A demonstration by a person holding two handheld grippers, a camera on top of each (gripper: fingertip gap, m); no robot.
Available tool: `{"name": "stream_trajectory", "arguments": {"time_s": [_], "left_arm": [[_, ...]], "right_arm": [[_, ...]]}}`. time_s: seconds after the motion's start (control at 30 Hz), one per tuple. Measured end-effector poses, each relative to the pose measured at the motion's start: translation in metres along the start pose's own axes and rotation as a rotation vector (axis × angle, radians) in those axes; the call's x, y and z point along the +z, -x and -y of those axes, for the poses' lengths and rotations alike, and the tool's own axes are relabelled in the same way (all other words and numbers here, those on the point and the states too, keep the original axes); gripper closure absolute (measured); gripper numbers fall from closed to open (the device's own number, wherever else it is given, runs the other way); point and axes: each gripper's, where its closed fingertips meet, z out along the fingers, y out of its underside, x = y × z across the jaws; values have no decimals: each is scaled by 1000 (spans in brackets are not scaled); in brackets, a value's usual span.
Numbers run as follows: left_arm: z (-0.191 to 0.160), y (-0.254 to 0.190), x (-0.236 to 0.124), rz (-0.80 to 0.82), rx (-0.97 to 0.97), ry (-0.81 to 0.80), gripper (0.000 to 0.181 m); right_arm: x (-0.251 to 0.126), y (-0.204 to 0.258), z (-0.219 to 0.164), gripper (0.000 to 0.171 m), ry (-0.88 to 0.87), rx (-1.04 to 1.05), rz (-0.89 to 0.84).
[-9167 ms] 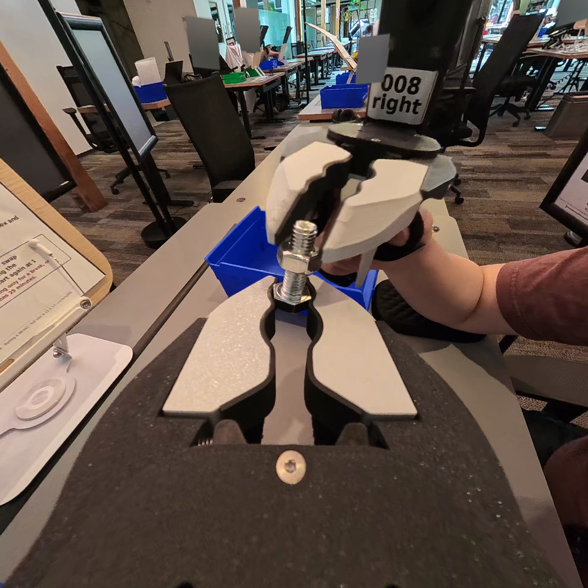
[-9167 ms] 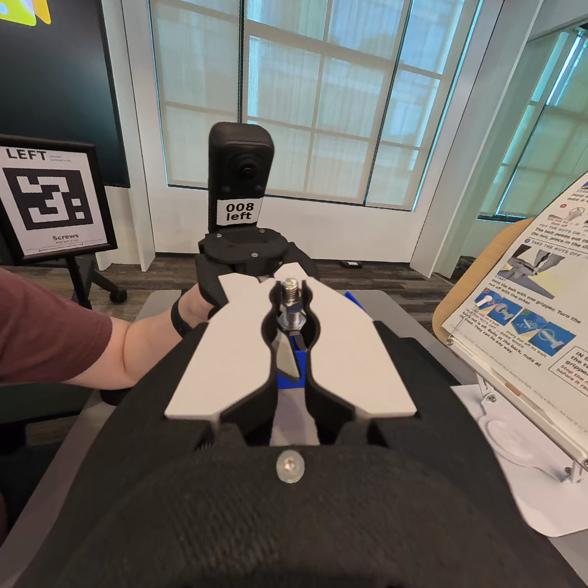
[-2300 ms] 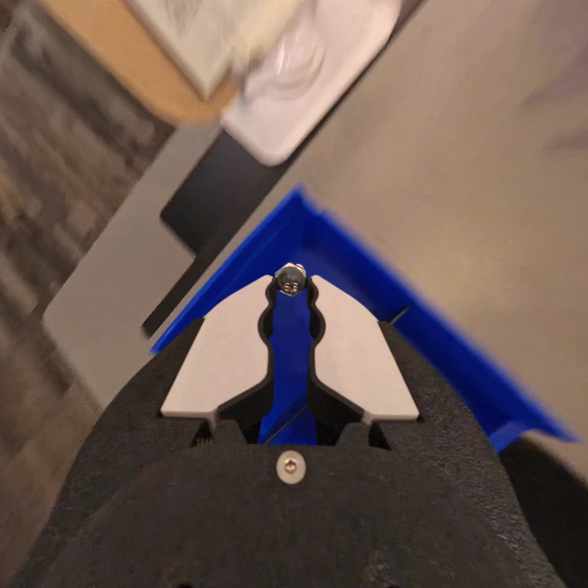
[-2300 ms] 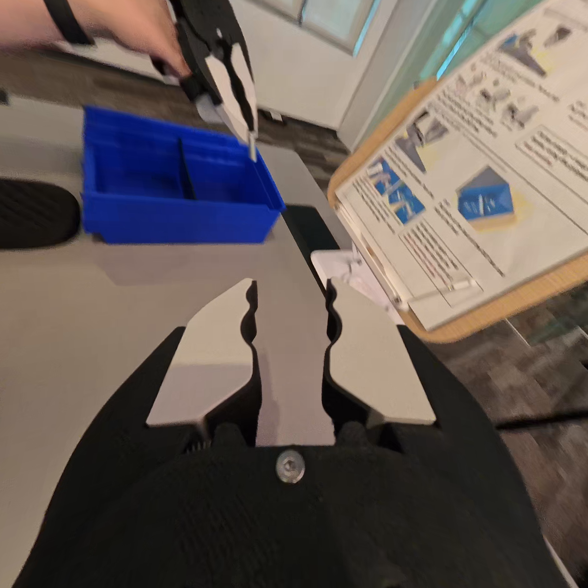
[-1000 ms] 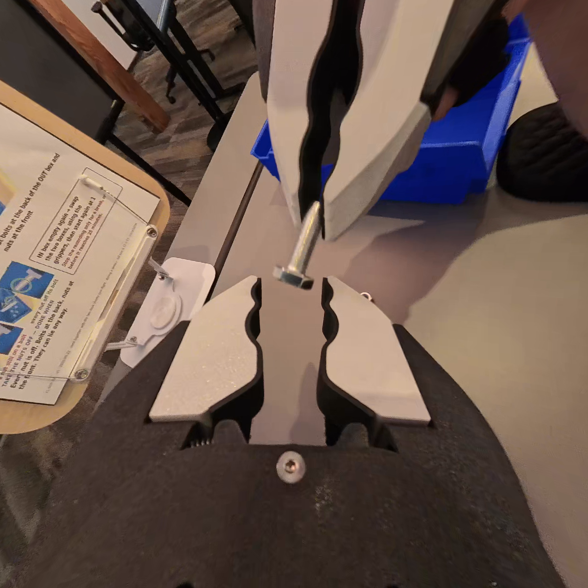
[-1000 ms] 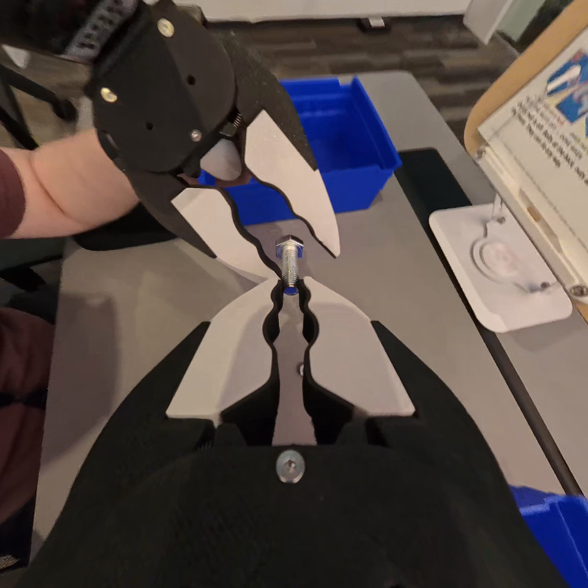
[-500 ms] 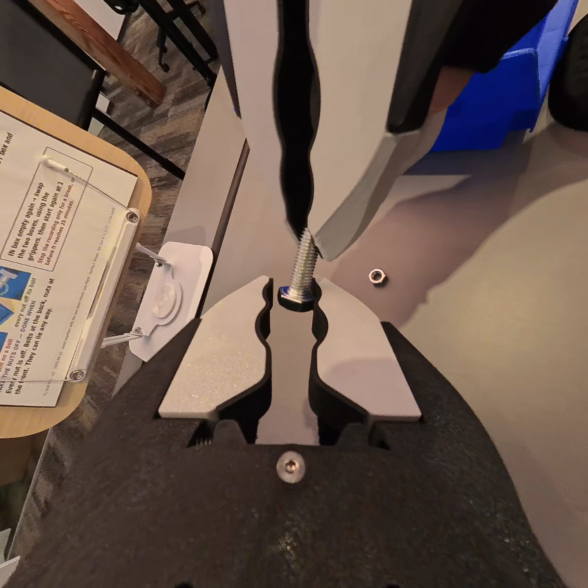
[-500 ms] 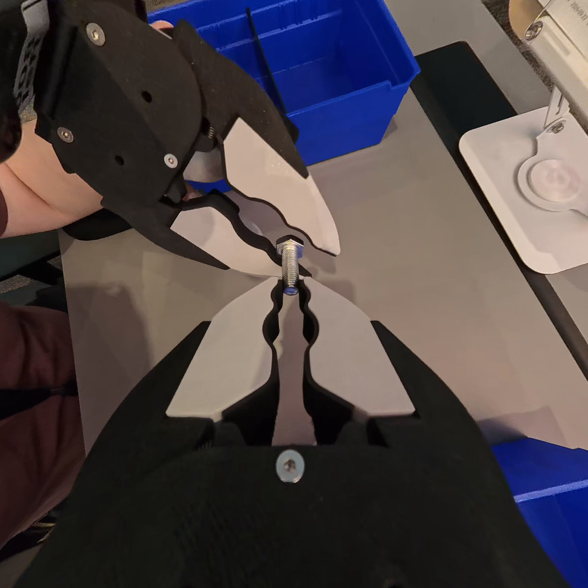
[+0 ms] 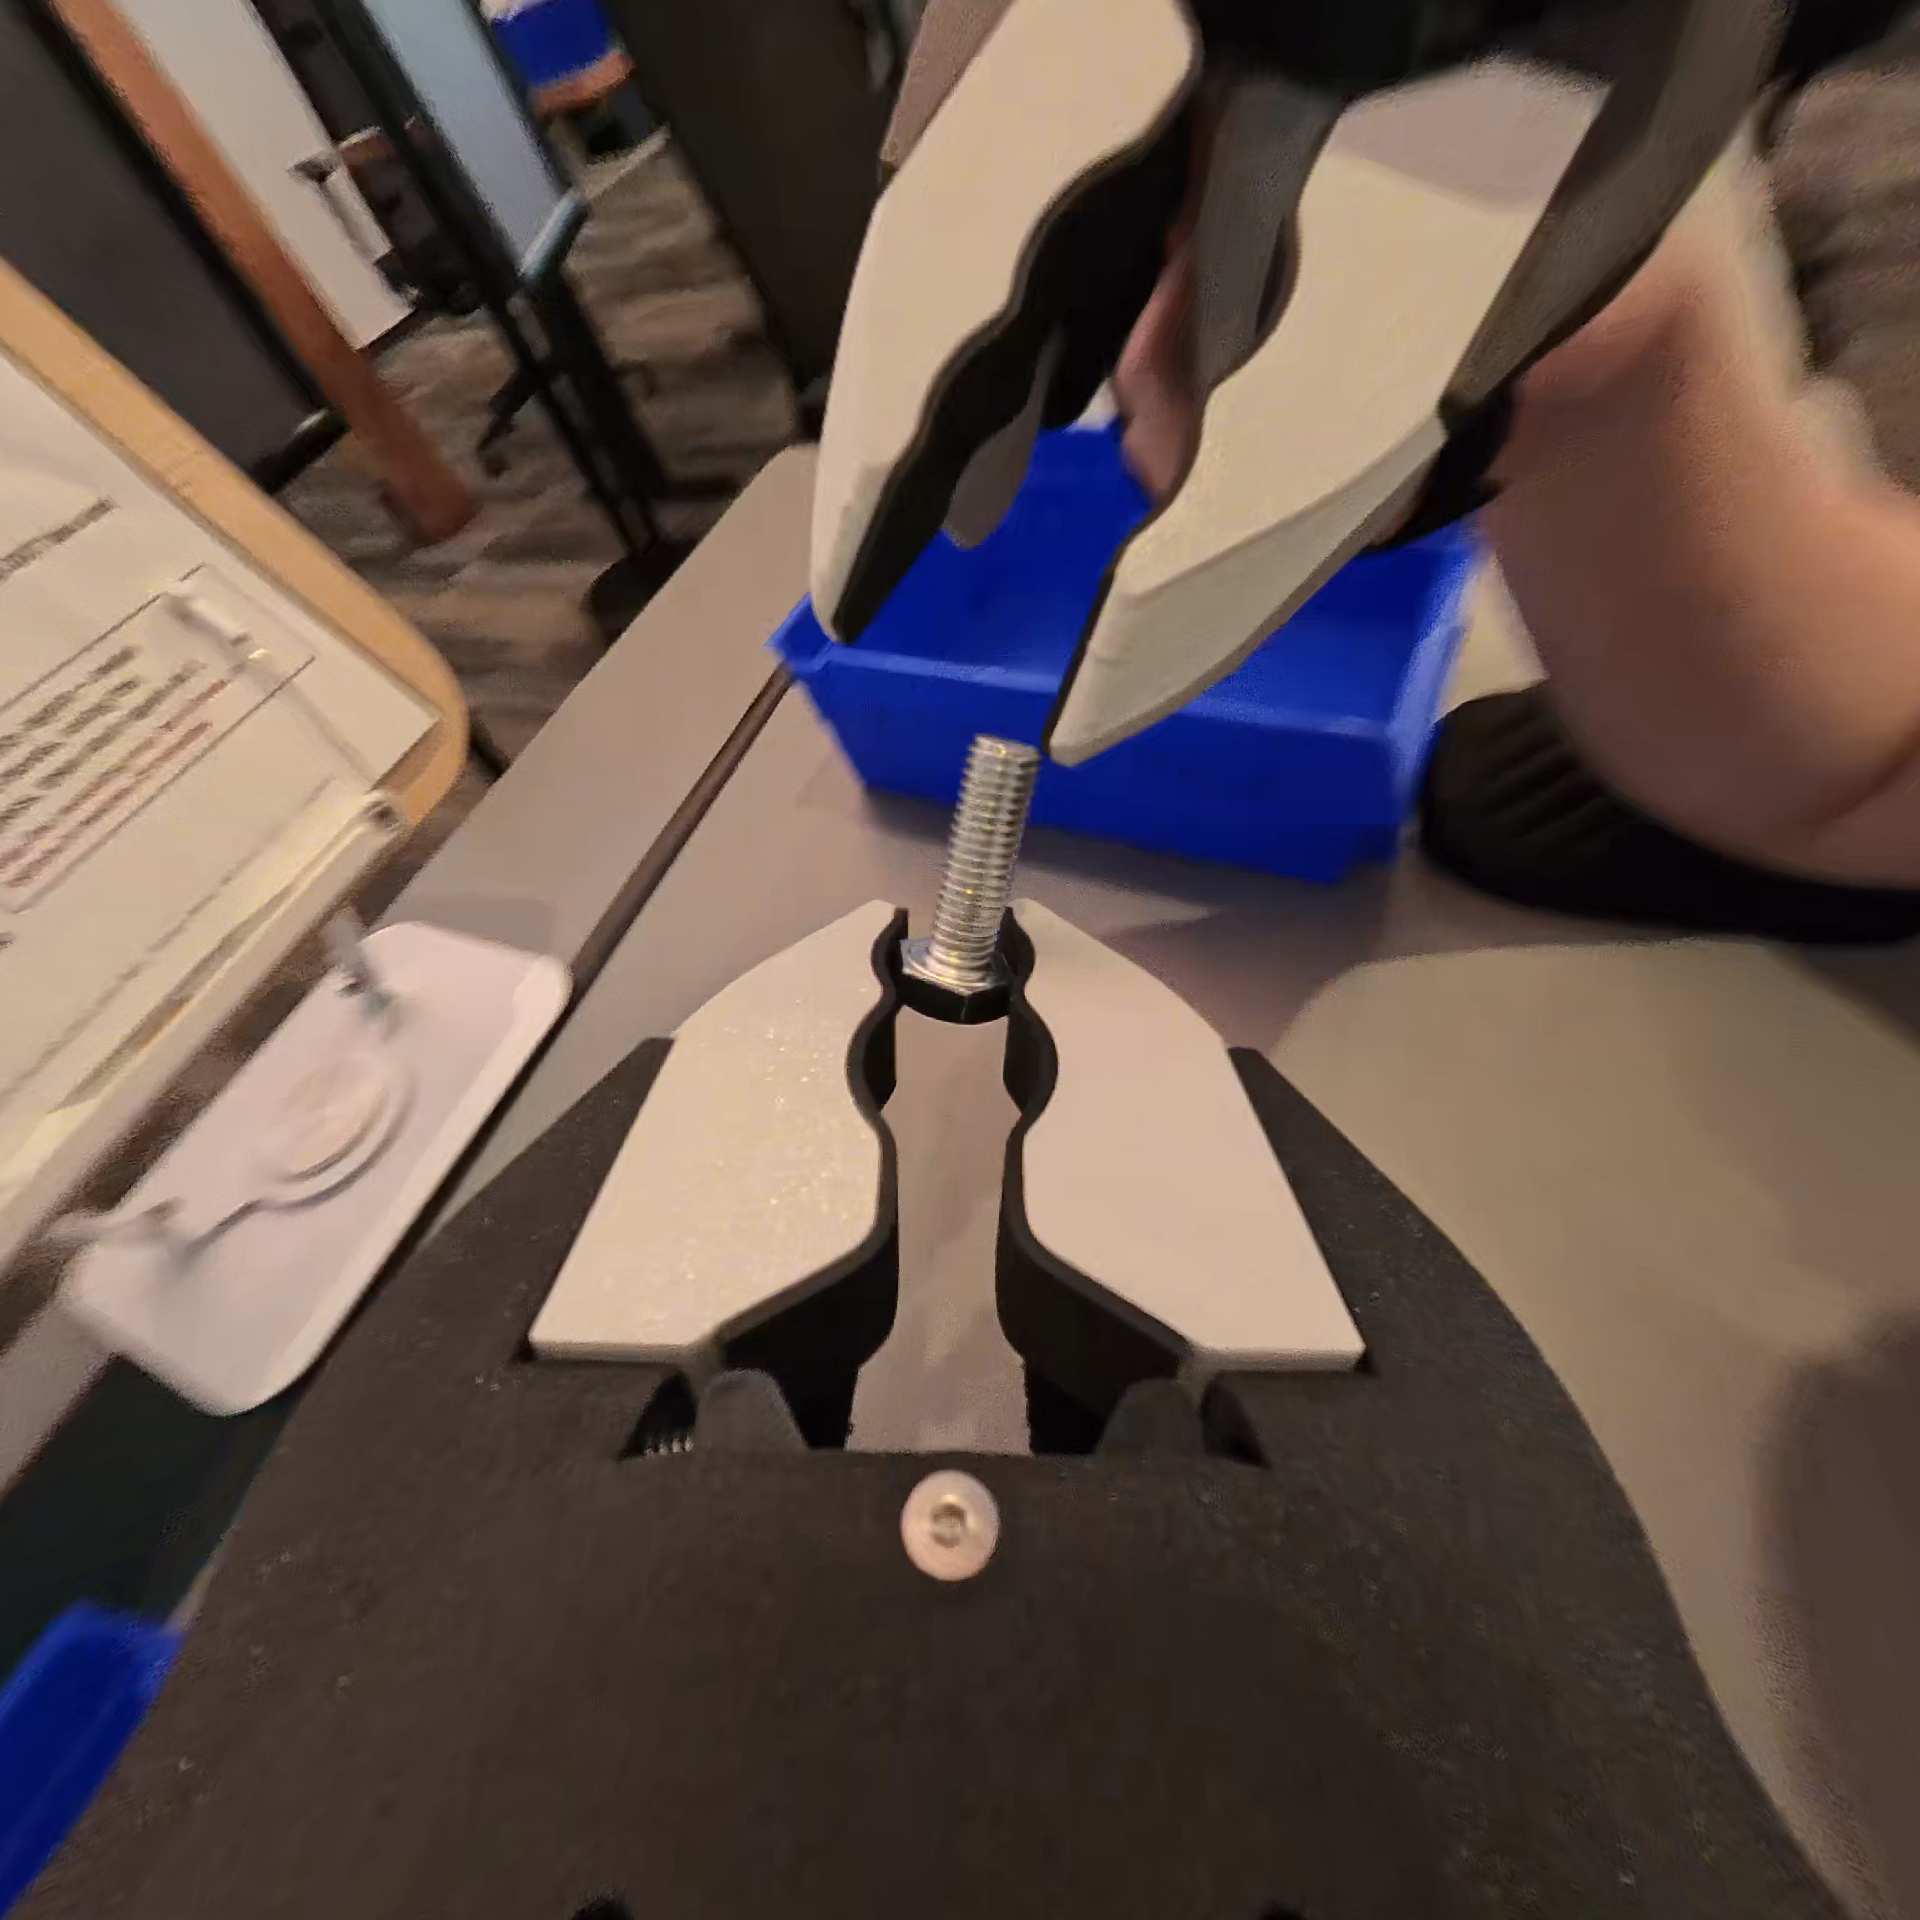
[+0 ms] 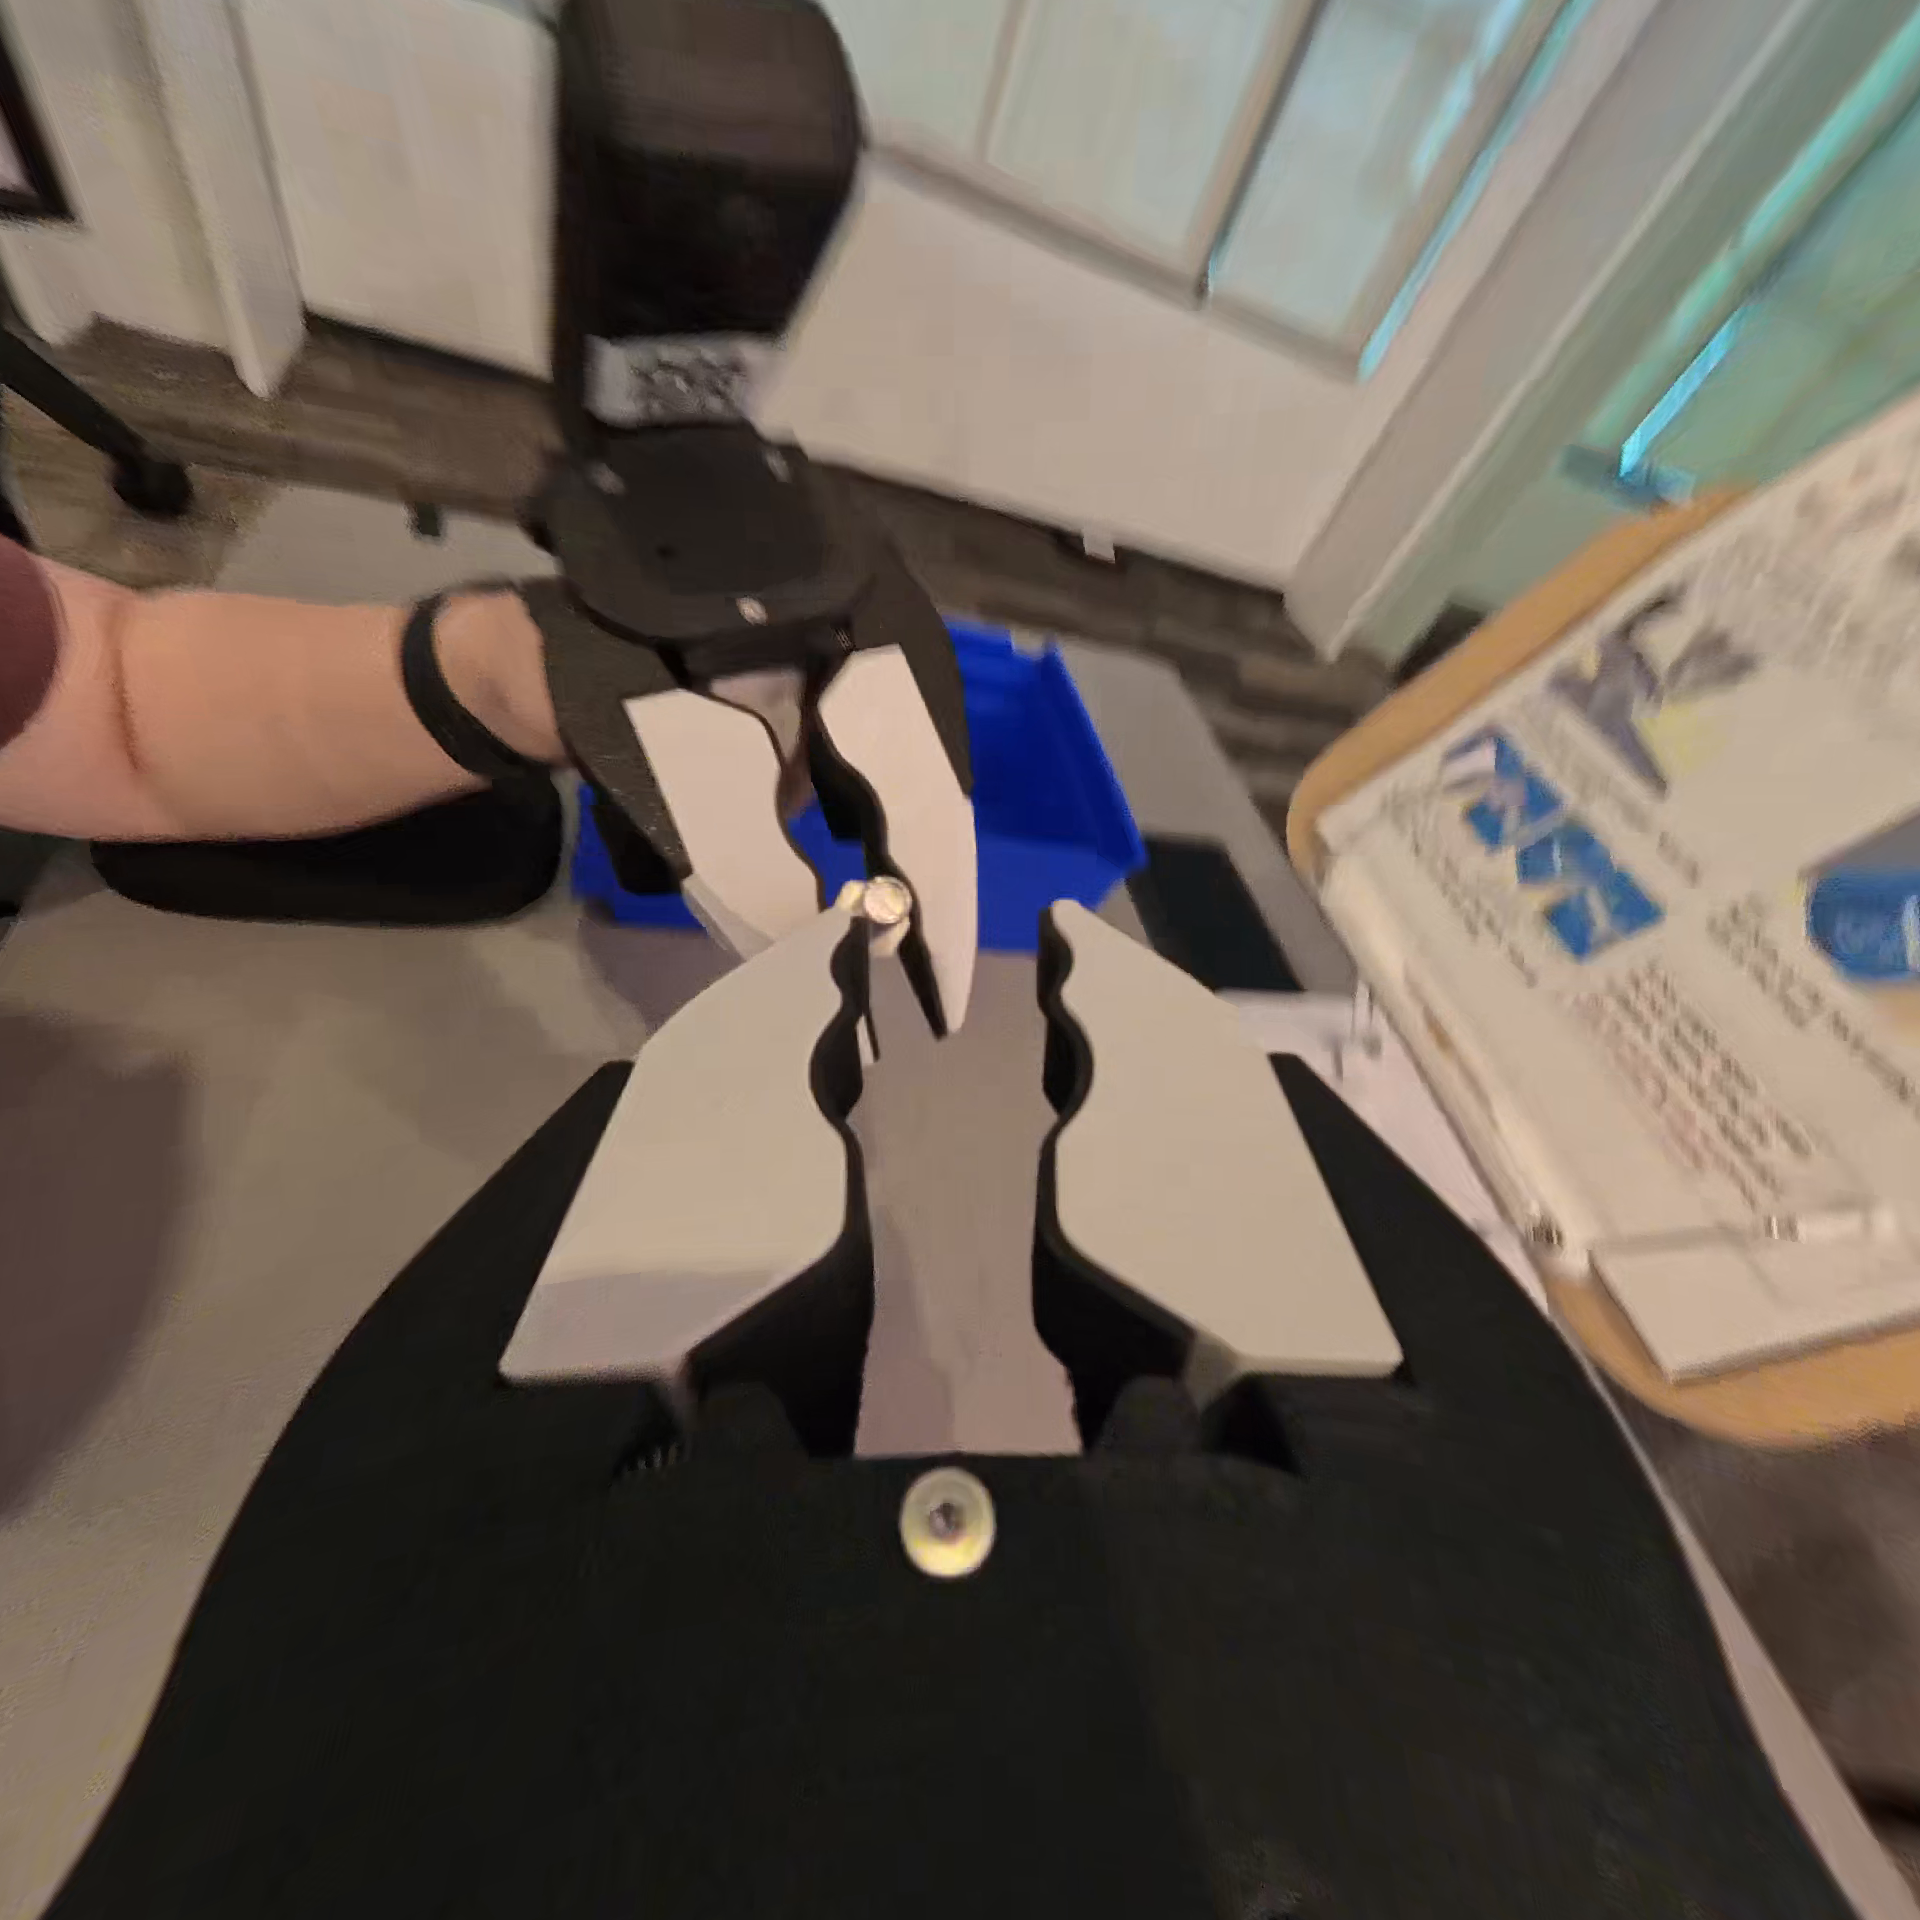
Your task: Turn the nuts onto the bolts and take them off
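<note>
The left hand-held gripper (image 9: 953,940), black-bodied with pale grey finger plates, is shown nearest in the left wrist view, its tips pinched on the hexagonal head of a silver threaded steel bolt (image 9: 975,862). The bolt is held above the grey counter (image 9: 1299,1060), shank upward and slightly tilted, with no nut seen on the thread. Just beyond it, the right hand-held gripper (image 9: 951,675) is held spread and empty, one pale tip just beside the free end of the shank; contact cannot be settled through the blur.

The step in hand is judged to be the start of a turning-on cycle: the bolt is presented, but no nut is yet held. The next move is judged to call for a nut to be fetched by the spread gripper, seated squarely on the thread end and turned while the bolt head is kept clamped.

Farther off, a blue plastic bin (image 9: 1195,769) is seen on the counter, with a tilted white instruction sheet on a tan wooden board (image 9: 156,790) to the left.

In the right wrist view, motion blur softens everything; only the bolt's end face (image 10: 885,902) can be made out, and part of the far gripper's tips is hidden behind the right gripper's (image 10: 940,940) near plate. The bin's contents are hidden, and no loose nut can be located in either view.
</note>
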Motion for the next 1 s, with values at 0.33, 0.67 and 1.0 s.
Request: {"name": "stream_trajectory", "arguments": {"time_s": [0.33, 0.67, 1.0], "left_arm": [[31, -25, -17, -183, -111, -184, 166], [19, -29, -12, -294, -233, -129, 156], [20, -27, -15, -369, -353, -152, 162]], "right_arm": [[5, 28, 28, 145, -218, 134, 226], [17, 26, 4, 161, -95, 311, 296], [23, 26, -1, 161, -97, 532, 383]]}}
